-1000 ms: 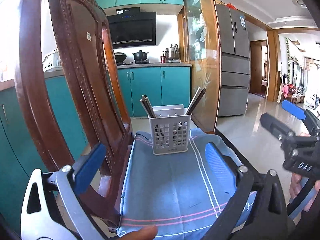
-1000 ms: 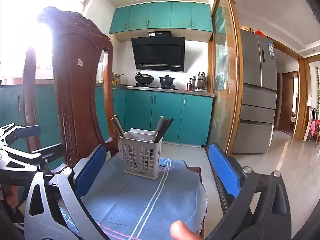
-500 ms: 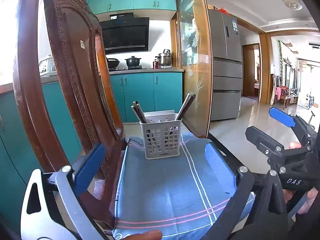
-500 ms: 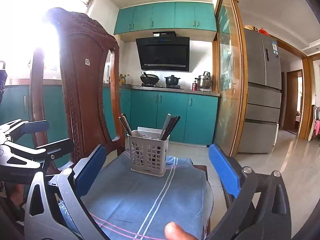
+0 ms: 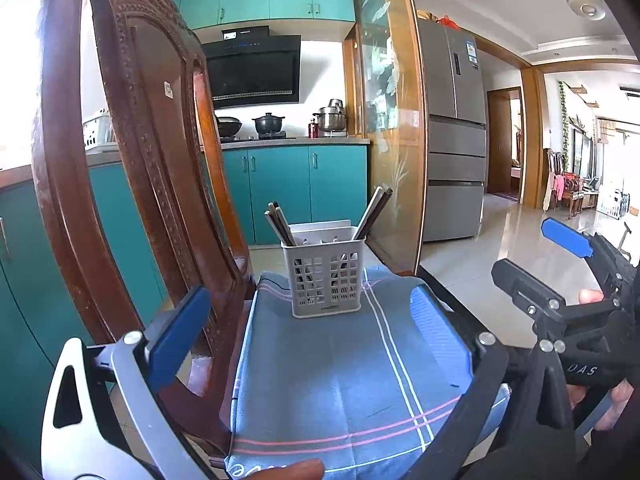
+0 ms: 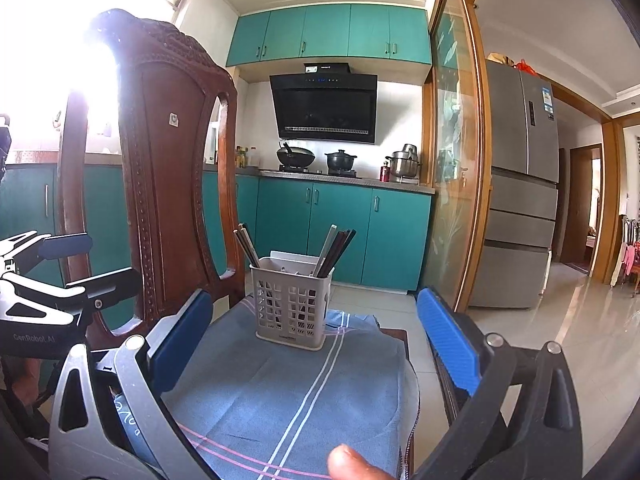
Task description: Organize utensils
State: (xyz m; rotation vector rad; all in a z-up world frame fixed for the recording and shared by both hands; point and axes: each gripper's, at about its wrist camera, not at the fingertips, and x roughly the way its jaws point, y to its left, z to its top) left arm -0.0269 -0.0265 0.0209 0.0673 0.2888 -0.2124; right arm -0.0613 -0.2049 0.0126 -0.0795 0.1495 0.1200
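A grey slotted utensil basket [image 5: 326,276] stands at the far end of a blue cloth [image 5: 344,376] on a chair seat; it also shows in the right wrist view [image 6: 291,303]. Dark chopsticks [image 5: 280,225] lean in its left side and more chopsticks [image 5: 374,213] in its right side, seen too in the right wrist view [image 6: 334,253]. My left gripper [image 5: 308,320] is open and empty, well back from the basket. My right gripper [image 6: 316,338] is open and empty, also short of the basket. Each gripper shows at the edge of the other's view.
The carved wooden chair back [image 5: 132,160] rises close on the left. A glass sliding door in a wooden frame [image 5: 394,140] stands to the right of the chair. Teal kitchen cabinets [image 6: 340,236] and a grey fridge [image 6: 520,184] lie beyond.
Both grippers have drifted slightly back and up from the basket. The right gripper has risen a little in the left wrist view. Both stay open and empty.
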